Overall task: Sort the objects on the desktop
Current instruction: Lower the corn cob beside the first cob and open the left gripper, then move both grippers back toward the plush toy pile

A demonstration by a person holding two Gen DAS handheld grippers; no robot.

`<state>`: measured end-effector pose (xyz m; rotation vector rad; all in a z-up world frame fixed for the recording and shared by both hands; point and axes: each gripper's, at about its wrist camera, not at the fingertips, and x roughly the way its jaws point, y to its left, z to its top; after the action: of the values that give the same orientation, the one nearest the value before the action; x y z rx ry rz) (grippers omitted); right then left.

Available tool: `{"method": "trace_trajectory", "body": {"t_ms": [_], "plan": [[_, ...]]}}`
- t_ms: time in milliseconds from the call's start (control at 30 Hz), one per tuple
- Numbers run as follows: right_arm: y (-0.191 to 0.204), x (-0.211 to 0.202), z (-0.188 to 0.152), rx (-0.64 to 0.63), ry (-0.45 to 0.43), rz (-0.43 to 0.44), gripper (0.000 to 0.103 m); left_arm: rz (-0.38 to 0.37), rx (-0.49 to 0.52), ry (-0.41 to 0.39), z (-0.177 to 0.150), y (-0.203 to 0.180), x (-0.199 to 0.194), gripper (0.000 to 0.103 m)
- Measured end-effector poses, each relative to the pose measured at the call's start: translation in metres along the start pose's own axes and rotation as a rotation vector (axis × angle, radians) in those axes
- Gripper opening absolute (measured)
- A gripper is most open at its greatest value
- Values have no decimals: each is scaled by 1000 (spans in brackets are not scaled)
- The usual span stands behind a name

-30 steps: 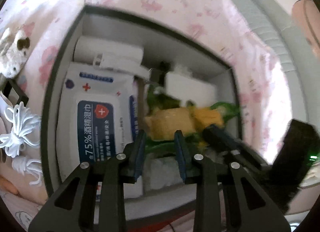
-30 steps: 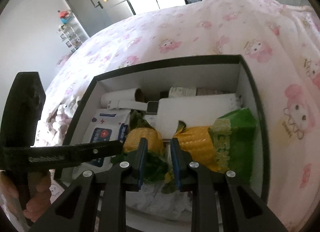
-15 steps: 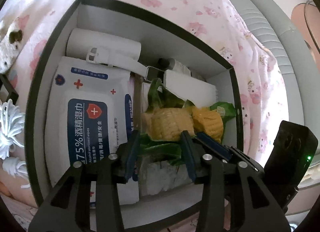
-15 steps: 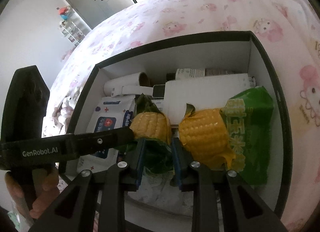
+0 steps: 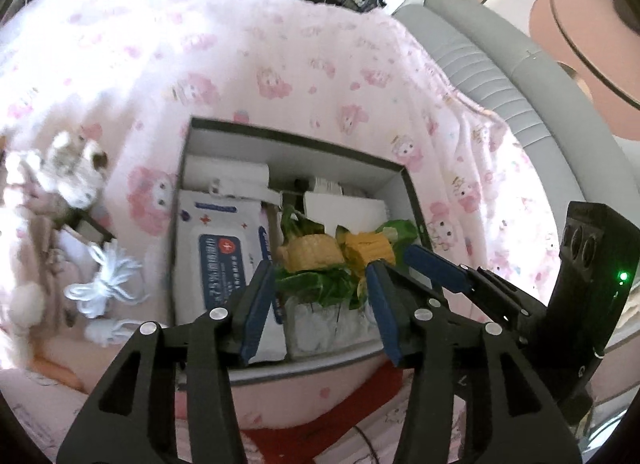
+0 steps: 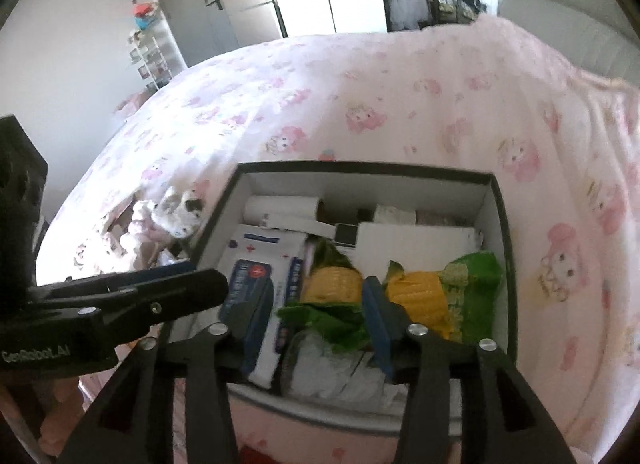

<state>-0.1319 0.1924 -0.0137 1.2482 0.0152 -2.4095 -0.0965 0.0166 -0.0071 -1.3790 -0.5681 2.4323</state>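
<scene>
yellow corn cobs (image 6: 416, 296) in green wrappers, lying in box (image 6: 502, 248), both claws opening, empty

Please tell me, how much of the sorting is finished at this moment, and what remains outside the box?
Done: the two corn packs, the wipes pack and a white roll lie in the box. In hand: nothing; the left gripper and right gripper are empty, jaws opening. Left: the white cord and plush toy lie outside on the bedsheet.
</scene>
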Motion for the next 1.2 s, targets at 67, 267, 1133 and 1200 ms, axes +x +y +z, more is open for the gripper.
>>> {"method": "trace_trajectory", "body": {"t_ms": [67,267,1133,1200], "plan": [[10,-10,0,0,-11,-2,44,13,11,-23,-3,0,-13,52],[39,-26,-7,9,-38,-26,47,20,24,-58,-18,18,-47,53],[212,91,-33,-114,194,283,42,240,-214,-53,-71,201,-111,51],[224,107,-37,-125,233,289,42,250,-252,-39,-75,218,-108,51]]}}
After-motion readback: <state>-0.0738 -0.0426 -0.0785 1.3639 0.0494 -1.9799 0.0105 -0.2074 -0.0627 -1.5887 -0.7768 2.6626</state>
